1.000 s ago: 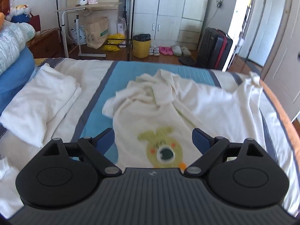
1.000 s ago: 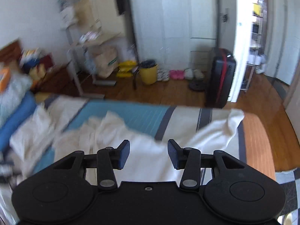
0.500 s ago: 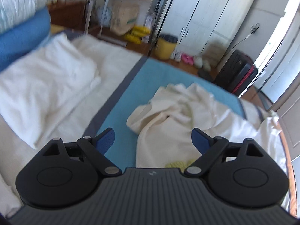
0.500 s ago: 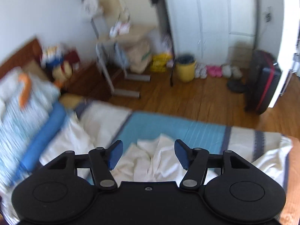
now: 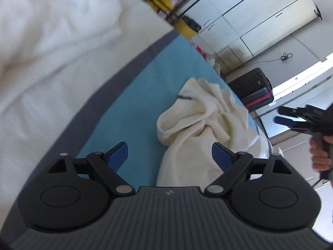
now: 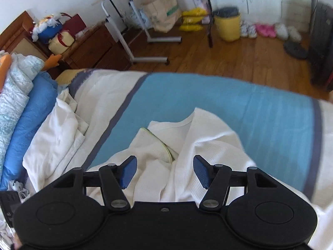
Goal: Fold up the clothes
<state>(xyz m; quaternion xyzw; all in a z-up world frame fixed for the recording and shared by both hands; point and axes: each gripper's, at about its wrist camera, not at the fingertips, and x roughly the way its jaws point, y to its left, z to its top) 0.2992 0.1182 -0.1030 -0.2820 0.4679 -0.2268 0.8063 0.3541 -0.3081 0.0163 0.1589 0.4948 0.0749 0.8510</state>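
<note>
So the surface here is a bed (image 6: 260, 112) with a white cover that has a wide blue band edged in grey stripes. The cream garment (image 6: 187, 145) lies crumpled on that blue band, one piece only, bunched up with a bit of green trim showing in its folds. Left of the garment there's one stack of white folded cloth (image 6: 56, 137), and past that a blue bolster (image 6: 27, 112) with a pale quilt on top. Beyond the bed it's a wood floor, a yellow bin (image 6: 228, 26), a paper bag (image 6: 162, 10), a rolling side table (image 6: 133, 20), white cabinets (image 5: 260, 18) and a black suitcase (image 5: 252, 86).

Compared with a second ago, both views sit much closer to the garment and look more steeply down on it; the left view has also rolled, so the room is tilted. The animal print that showed earlier is out of sight.

Two tongs: the left gripper (image 5: 169, 156) is spread wide over the garment's near edge, nothing pinched. The right gripper (image 6: 164, 171) has just been opening; cloth lies below its gap, but the pads aren't pressing it. A hand (image 5: 320, 152) holds it in the left view.
</note>
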